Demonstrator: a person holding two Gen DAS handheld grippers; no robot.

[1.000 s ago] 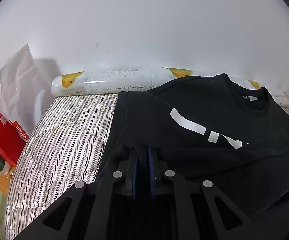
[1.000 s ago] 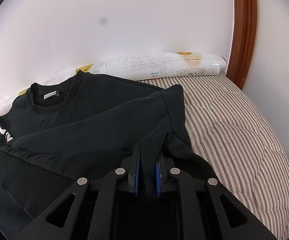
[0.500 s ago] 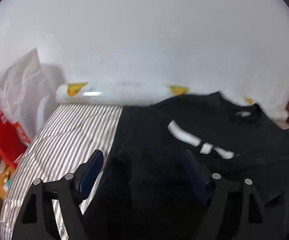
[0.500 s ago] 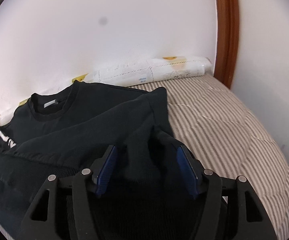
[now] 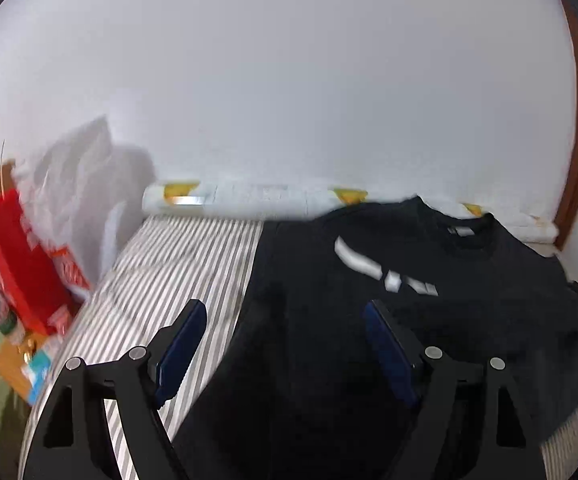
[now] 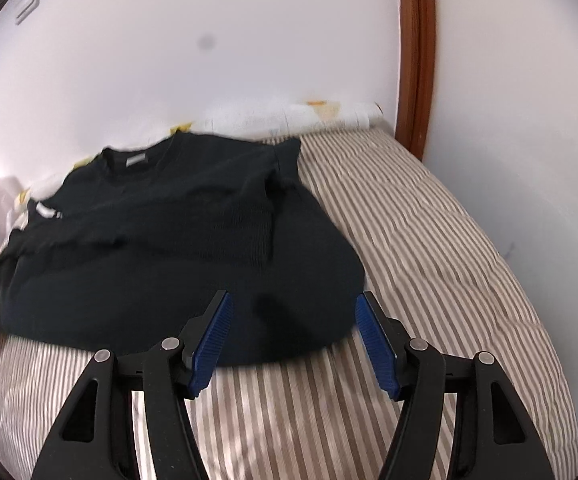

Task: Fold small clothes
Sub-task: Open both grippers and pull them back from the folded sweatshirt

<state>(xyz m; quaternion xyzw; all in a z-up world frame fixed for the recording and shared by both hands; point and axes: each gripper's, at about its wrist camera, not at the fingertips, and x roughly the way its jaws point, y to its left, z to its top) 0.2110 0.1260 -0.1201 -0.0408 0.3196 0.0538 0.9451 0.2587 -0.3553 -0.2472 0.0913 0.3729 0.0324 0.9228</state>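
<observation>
A black sweatshirt (image 5: 389,320) with white lettering lies folded on the striped bed cover (image 5: 177,264); its lower part is doubled up over the chest. It also shows in the right wrist view (image 6: 177,232). My left gripper (image 5: 285,344) is open and empty, held above the sweatshirt's left edge. My right gripper (image 6: 291,340) is open and empty, held just in front of the sweatshirt's near right edge, above the striped cover (image 6: 429,240).
A white patterned roll (image 5: 249,198) lies along the wall behind the sweatshirt. A red box (image 5: 13,260) and a white plastic bag (image 5: 73,184) stand left of the bed. A brown wooden frame (image 6: 415,52) runs up the wall at the right.
Both grippers were shut on folds of the sweatshirt a second ago. They have opened, let the cloth drop, and pulled back and up from it.
</observation>
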